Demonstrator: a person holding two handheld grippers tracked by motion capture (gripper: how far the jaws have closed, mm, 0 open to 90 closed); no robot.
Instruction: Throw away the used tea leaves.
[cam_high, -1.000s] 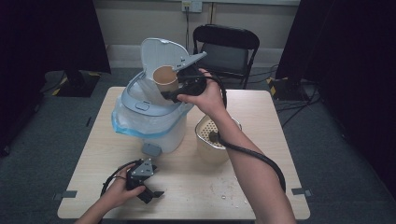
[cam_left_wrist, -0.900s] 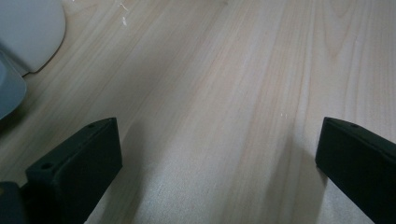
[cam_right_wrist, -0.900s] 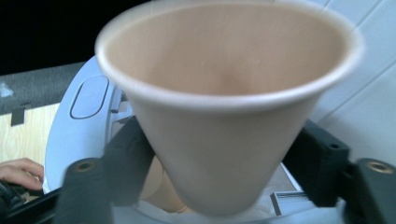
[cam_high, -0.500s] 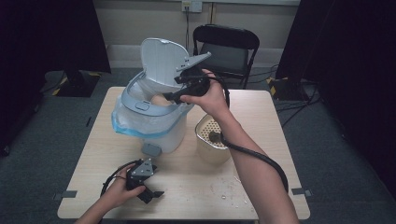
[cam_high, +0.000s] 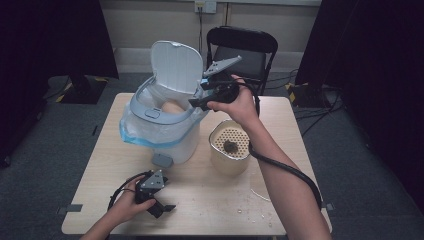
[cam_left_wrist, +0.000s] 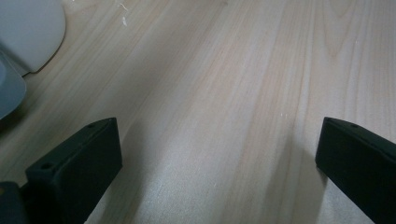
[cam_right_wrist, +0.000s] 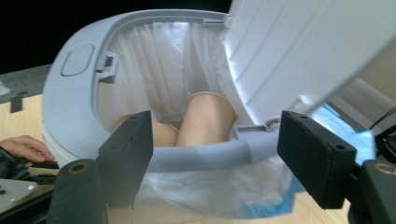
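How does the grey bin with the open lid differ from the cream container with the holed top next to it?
The bin is larger and pale grey; the cream container is smaller and cream. The bin's lid stands open, showing a plastic liner and paper cups inside; the container is capped by a perforated insert with a dark lump on it. Both stand upright on the wooden table.

A person is holding the right gripper w/ jaws apart, nothing between them, at the rim of the open bin. A paper cup is lying inside. The left gripper is resting on the table, near a beige perforated container.
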